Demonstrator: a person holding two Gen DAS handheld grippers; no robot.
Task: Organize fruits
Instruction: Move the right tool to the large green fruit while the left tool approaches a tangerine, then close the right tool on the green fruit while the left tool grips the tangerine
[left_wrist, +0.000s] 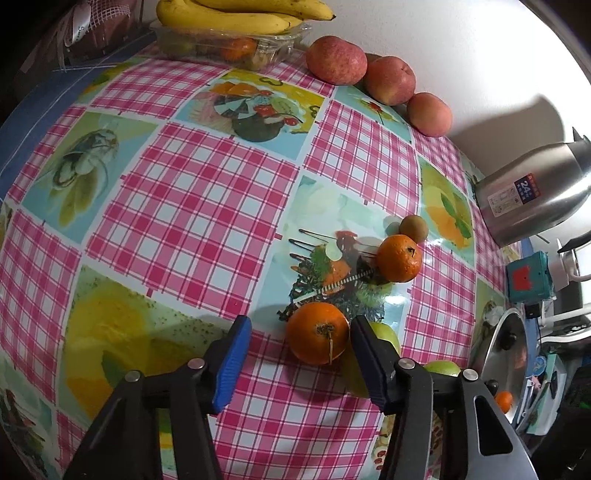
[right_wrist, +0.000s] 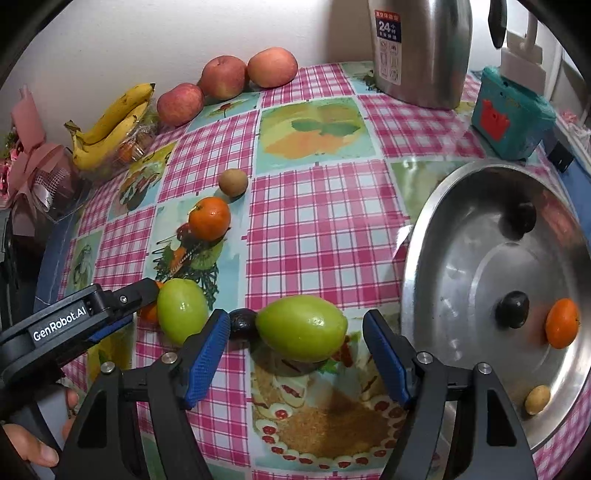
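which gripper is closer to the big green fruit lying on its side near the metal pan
Right. The right gripper has its open jaws on either side of the green fruit; the left gripper sits farther left, around an orange.

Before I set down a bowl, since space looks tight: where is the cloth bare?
Bare: the checked stretch between the three apples, the thermos, the metal tray and the far tangerine.
Crowded: near the grippers, where green fruits, a dark fruit and a tangerine cluster. The bananas fill the far left corner.
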